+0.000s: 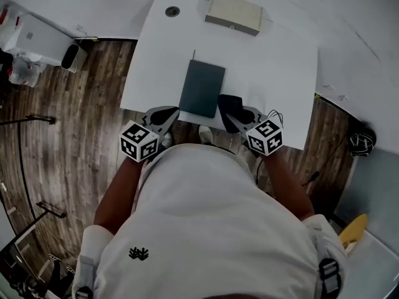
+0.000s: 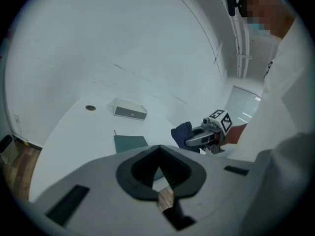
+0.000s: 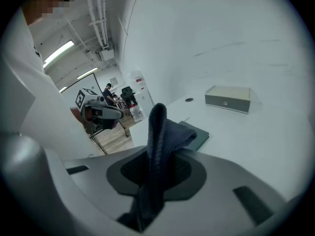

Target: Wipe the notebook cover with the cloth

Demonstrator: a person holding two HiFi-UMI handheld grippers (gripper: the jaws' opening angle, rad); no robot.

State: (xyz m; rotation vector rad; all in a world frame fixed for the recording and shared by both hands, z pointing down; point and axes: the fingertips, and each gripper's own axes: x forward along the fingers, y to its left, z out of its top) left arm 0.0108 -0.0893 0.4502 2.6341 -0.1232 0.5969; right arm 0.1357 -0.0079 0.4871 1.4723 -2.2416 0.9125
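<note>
Lying flat on the white table [image 1: 274, 67], the dark teal notebook [image 1: 202, 88] sat closed near the table's front edge, straight ahead of us. Our right gripper [image 1: 235, 118] was clamped on the dark blue cloth [image 1: 228, 104], which stood up between the jaws in a bunched fold, just beside the notebook's near right corner. We could not tell whether cloth and cover were touching. Our left gripper [image 1: 163, 113] was at the table's front edge, by the notebook's near left corner. Its jaws were drawn together with nothing between them, and a sliver of the wooden floor [image 1: 75, 123] showed through the slit behind the pads. Farther back on the table, well apart from the notebook, lay a flat beige box [image 1: 234, 12]. A small round hole [image 1: 173, 10] sat in the tabletop to the box's left.
</note>
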